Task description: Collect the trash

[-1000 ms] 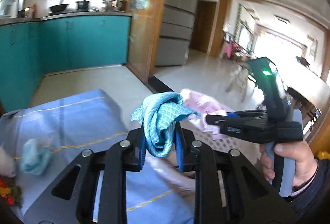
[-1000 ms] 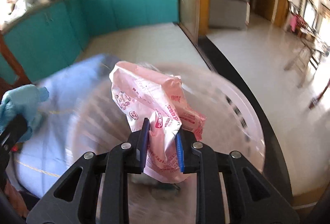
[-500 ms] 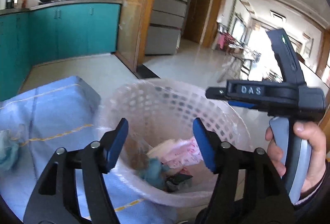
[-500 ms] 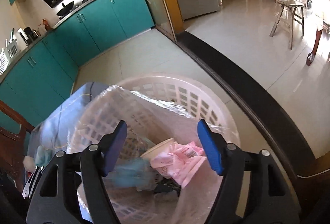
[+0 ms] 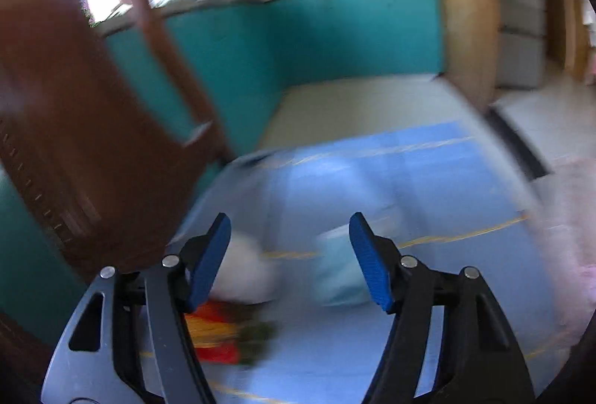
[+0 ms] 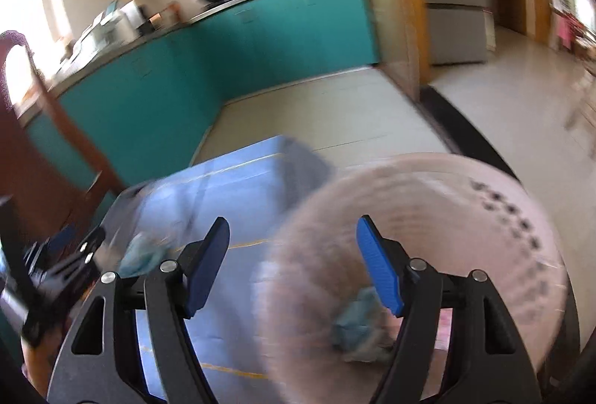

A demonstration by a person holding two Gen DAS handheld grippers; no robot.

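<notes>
Both tools, left (image 5: pixel 288 258) and right (image 6: pixel 292 264), released their trash into the basket (image 6: pixel 503 218); we note jaws spread, empty, beside it.

Table under a blue cloth (image 5: pixel 409 180) with thin yellow lines. On it, at the near left: one white crumpled wad (image 5: pixel 247 272); just right of it, one pale blue crumpled piece (image 5: pixel 335 273); nearer than both, one red, yellow and green wrapper (image 5: pixel 219 333), blurred. Remaining cloth surface bare.
</notes>
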